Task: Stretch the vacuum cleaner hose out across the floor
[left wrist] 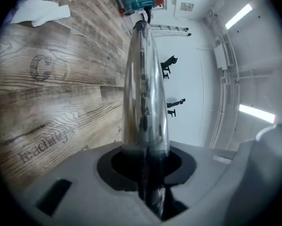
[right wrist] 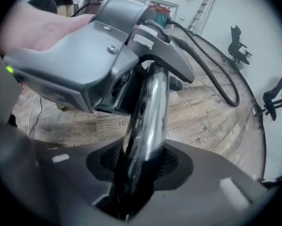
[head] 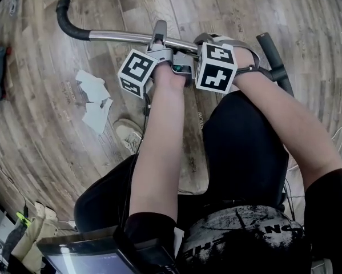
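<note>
Hose: there it is, the black hose (head: pixel 64 13), curling off the far end of the chrome tube (head: pixel 116 36), well beyond both grippers.
Handling: I'd judge the hose bendy and light, likely to spring back into its curl. The tube is stiff and slick, so it may twist in the pads.
Where to hold: on the tube, or at the cuff where hose meets tube.
Left gripper (left wrist: pixel 145 160): jaws partly closed and clamped round the tube, on the hose side.
Right gripper (right wrist: pixel 140 169): also closed on the tube, just beside the left one, towards the black handle (head: pixel 273 61).
Hose versus jaws: neither pair touches the hose itself.
</note>
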